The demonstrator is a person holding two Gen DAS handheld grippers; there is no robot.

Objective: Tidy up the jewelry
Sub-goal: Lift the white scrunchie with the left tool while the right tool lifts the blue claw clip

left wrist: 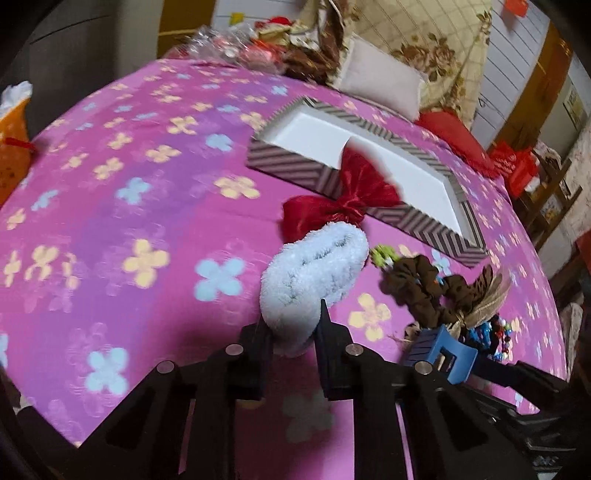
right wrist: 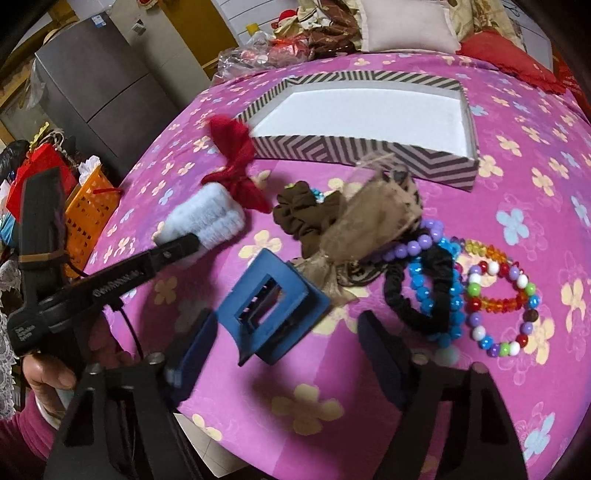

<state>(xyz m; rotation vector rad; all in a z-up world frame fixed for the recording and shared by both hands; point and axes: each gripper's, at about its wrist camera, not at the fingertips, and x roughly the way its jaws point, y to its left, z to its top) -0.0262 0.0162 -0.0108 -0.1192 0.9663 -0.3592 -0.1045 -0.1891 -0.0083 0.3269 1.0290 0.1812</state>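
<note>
My left gripper (left wrist: 291, 328) is shut on a fluffy white hair tie with a red bow (left wrist: 317, 273) and holds it above the pink flowered cloth, short of the striped box (left wrist: 284, 162). It also shows in the right wrist view (right wrist: 210, 218). My right gripper (right wrist: 291, 343) is open and empty, its jaws either side of a blue claw clip (right wrist: 269, 314). A brown scrunchie (right wrist: 306, 214), a beige bow (right wrist: 369, 218), a black tie (right wrist: 417, 291) and bead bracelets (right wrist: 498, 295) lie beyond it. The striped box (right wrist: 369, 147) has a white empty inside.
Pillows (right wrist: 406, 26), plastic bags and clothes lie at the far edge. An orange basket (right wrist: 88, 206) and a grey fridge (right wrist: 96, 74) stand to the left. Shelves with red boxes (left wrist: 517, 166) stand to the right.
</note>
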